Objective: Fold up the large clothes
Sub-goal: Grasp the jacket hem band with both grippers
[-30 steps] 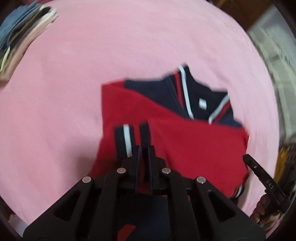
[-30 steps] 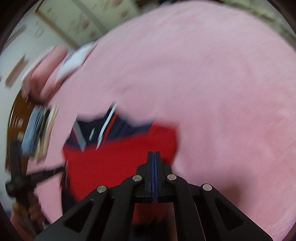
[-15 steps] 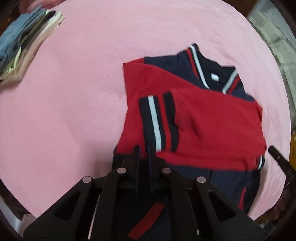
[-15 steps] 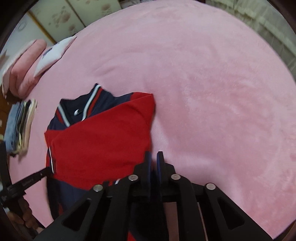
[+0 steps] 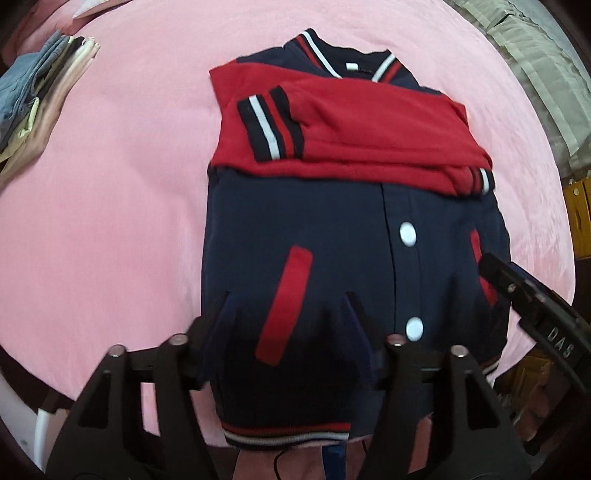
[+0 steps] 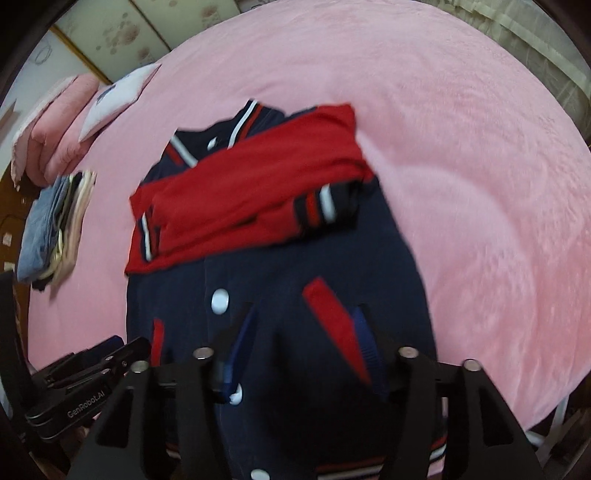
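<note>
Jacket, navy with 2 red sleeves folded across its chest, lies flat on a pink bedspread. Left gripper and right gripper hover above its lower half, jaws just opened wide, nothing between them. Folded clothes sit well apart.

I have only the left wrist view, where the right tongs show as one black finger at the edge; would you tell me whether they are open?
Observer: Yes. The right tongs have just been opening and now stand wide over the jacket, whose cloth lies below them, unpinched.
Operator: Thank you. What am I missing near the hem?
Observer: A white button sits right by it.
Operator: And beyond the bed?
Observer: A pale panel with a flower pattern stands behind the pink bedding.
</note>
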`<state>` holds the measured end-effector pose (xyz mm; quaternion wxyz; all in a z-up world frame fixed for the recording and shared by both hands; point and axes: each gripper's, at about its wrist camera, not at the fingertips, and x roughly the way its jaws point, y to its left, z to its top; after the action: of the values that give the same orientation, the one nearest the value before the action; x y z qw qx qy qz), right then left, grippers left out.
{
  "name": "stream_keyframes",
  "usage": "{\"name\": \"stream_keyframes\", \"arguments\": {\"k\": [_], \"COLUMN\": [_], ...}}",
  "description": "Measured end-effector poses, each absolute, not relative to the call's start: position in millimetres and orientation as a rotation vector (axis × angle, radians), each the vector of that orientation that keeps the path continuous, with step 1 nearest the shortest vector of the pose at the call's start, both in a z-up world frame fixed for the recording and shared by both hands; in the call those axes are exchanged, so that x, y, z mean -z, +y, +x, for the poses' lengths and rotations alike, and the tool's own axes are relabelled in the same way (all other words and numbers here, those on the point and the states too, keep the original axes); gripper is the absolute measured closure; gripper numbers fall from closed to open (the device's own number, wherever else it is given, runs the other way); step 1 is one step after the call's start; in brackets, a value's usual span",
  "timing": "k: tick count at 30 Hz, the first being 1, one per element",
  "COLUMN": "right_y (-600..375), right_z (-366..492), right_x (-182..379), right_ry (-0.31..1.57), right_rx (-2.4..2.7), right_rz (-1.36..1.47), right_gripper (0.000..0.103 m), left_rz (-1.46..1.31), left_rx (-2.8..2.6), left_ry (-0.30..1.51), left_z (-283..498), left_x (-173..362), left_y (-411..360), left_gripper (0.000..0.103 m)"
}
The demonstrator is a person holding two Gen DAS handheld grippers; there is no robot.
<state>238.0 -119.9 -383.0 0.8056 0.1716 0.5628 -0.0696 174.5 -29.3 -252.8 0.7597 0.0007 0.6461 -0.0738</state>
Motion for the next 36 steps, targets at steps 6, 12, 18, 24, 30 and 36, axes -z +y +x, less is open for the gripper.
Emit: {"name": "stream_keyframes", "arguments": {"k": [6, 12, 18, 24, 30, 36], "right_y": [-113, -127, -160, -205, -217, -214], "right_z": [208, 164, 112, 74, 76, 75], "right_x": [389, 396, 416, 441, 456, 456], "right_ry": [1.223, 1.217, 1.188, 1.083, 1.050, 1.063], "right_rx": [0.107, 0.070, 0.021, -0.063, -0.075, -0.086], "right_rz": [0.307, 0.273, 0.253, 0.389, 0.467, 0.576], "right_gripper": [0.026, 0.024, 0.024, 0.024, 0.048, 0.071], "left_rz": [-0.017, -0.087, -0.293, -0.463, -0.611, -0.713], "left_rx": [0.122, 0.032, 0.096, 0.228, 0.299, 0.321], "left_ry": [1.431, 1.418, 1.352, 1.287, 1.235, 1.196], "left_z": [152, 109, 60, 37, 46, 45], "left_x": [264, 275, 285, 311, 333, 335], "left_y": [-29, 1, 53, 79, 84, 75], "left_gripper": [0.031, 0.031, 0.030, 0.030, 0.031, 0.055]}}
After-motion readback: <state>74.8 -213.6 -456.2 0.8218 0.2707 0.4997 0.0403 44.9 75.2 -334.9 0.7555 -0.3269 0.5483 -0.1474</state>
